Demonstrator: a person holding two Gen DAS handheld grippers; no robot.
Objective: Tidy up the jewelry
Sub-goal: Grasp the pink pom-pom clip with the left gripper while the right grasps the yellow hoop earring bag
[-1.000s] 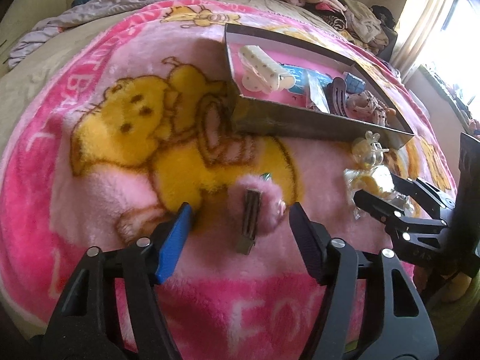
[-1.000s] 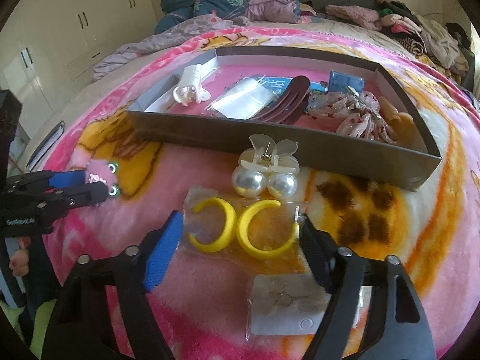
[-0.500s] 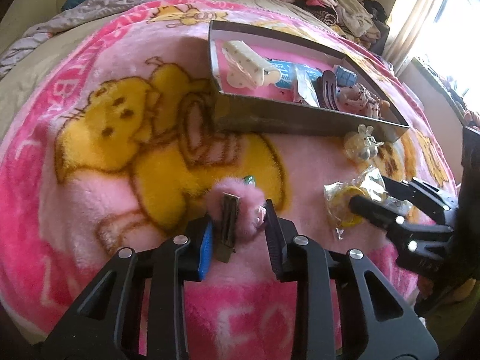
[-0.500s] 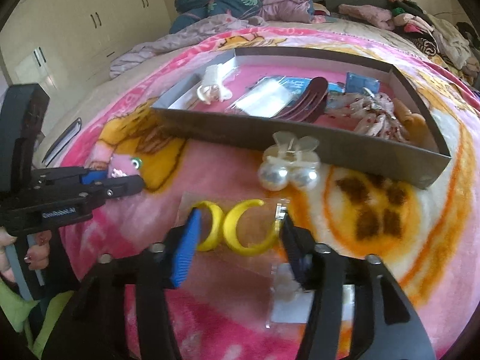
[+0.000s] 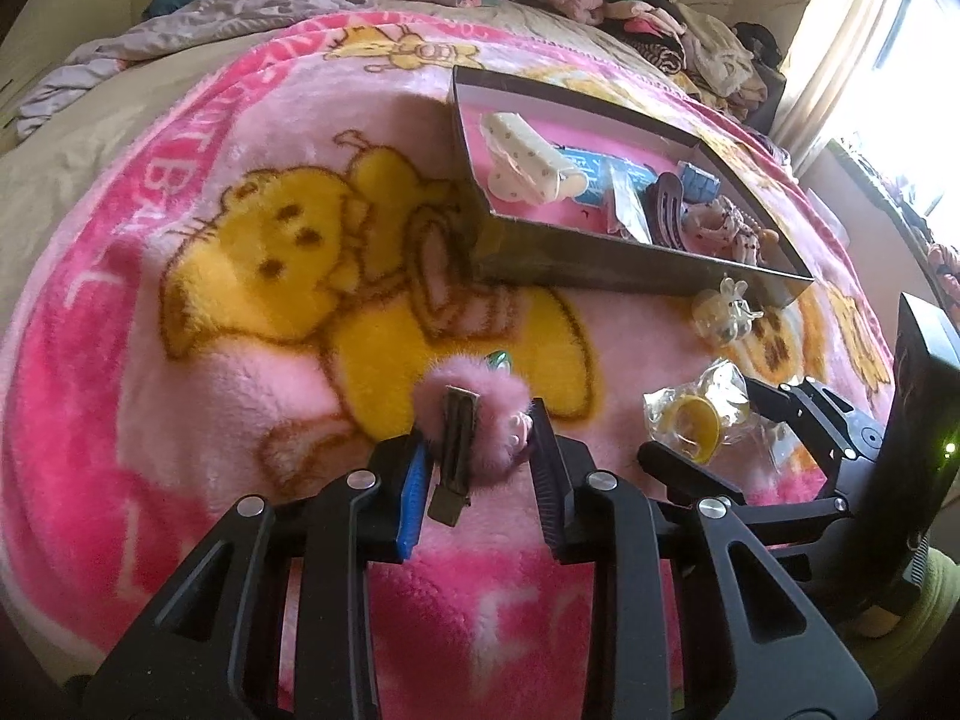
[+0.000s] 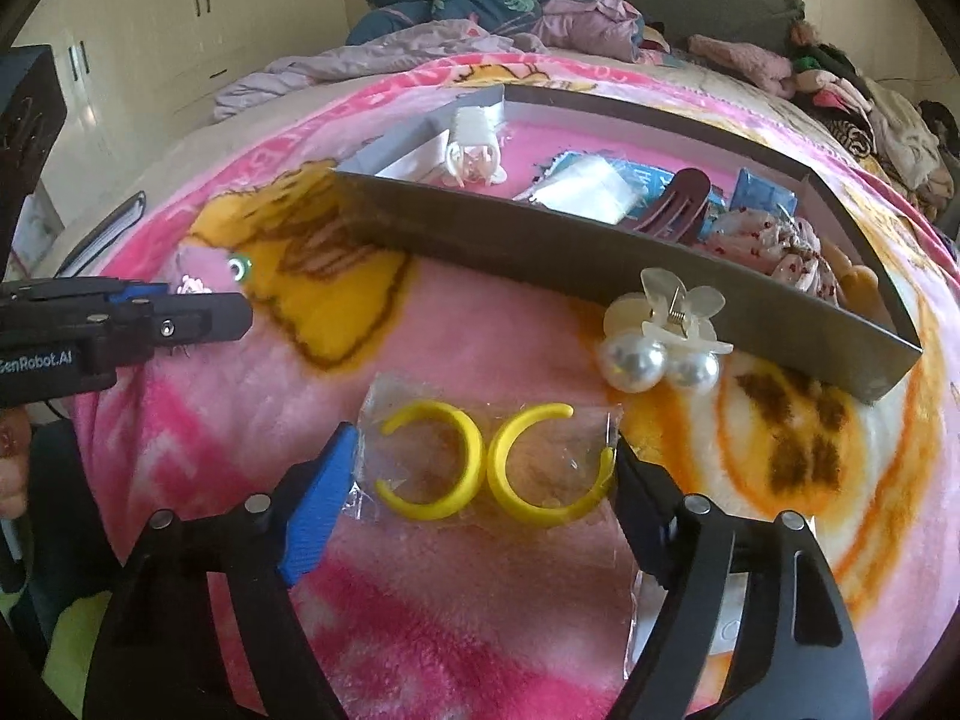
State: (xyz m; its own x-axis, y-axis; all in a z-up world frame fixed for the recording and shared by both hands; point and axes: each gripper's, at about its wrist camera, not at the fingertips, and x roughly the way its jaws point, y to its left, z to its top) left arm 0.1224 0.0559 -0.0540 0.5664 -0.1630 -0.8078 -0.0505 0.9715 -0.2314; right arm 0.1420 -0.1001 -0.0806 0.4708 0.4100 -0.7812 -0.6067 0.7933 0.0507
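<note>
My left gripper point(image 5: 477, 456) is shut on a fluffy pink hair clip point(image 5: 474, 414) with a metal clasp, resting on the pink blanket. My right gripper point(image 6: 483, 474) has its fingers against both sides of a clear packet of two yellow hoop earrings point(image 6: 492, 462), which also shows in the left wrist view point(image 5: 696, 420). A grey open box point(image 6: 600, 264) behind holds a white claw clip point(image 6: 474, 150), a maroon clip point(image 6: 678, 204), blue packets and a floral scrunchie. The box also shows in the left wrist view point(image 5: 600, 258). The left gripper appears at the left of the right wrist view point(image 6: 198, 312).
A pearl claw clip point(image 6: 660, 336) lies on the blanket just in front of the box, also in the left wrist view point(image 5: 723, 315). Another clear packet point(image 6: 636, 618) lies under my right gripper. Piled clothes point(image 6: 480, 0) lie at the bed's far end.
My left gripper closed on the fluffy pink clip. My right gripper moved forward and closed around the packet of yellow hoops.
</note>
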